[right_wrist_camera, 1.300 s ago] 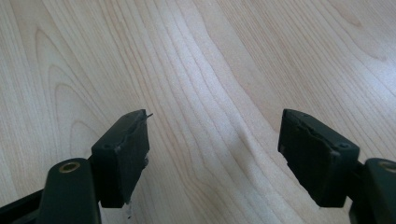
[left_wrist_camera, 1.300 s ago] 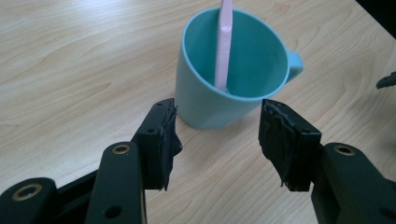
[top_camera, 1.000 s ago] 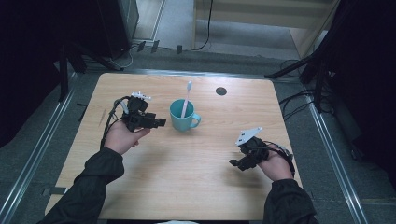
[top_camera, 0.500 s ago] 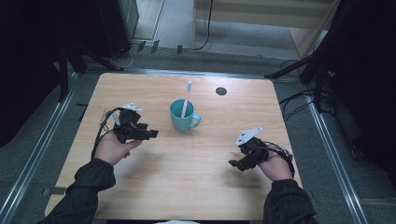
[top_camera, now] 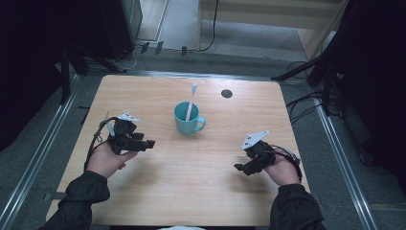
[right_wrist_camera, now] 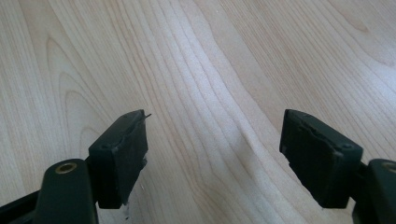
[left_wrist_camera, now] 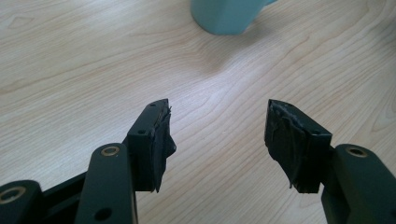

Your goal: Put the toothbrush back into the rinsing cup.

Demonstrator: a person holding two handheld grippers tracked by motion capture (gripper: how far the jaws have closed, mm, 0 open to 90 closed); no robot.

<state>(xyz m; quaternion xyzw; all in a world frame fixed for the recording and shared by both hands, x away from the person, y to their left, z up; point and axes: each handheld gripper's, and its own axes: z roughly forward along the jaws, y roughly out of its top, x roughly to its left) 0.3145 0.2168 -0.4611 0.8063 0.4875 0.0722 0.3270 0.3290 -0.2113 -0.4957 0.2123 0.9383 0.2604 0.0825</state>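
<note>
From above, a pale wooden table carries a teal mug a little beyond its middle, nearer the far edge than the near one. A white toothbrush stands in the mug, leaning toward the far edge with its head above the rim. The mug's handle points toward the right edge. A small dark round hole sits in the tabletop near the far edge, right of the mug.

The left gripper is held in the person's left hand toward the left edge, its jaws pointing across the table toward the middle, well apart from the mug. The right gripper is held in the right hand near the right edge, closer to the near edge, its jaws pointing left. Each carries a grey three-cornered plate on top, and dark sleeves come in from the near edge.

The high view is too small to settle how the jaws stand; the gripper views do. In the left gripper view, the left gripper has its jaws spread wide over bare wood grain, nothing between them, and the lower part of the mug shows at the top, a detail of distance the other gripper view lacks. In the right gripper view, the right gripper is likewise spread wide and empty, with plain tabletop ahead.
</note>
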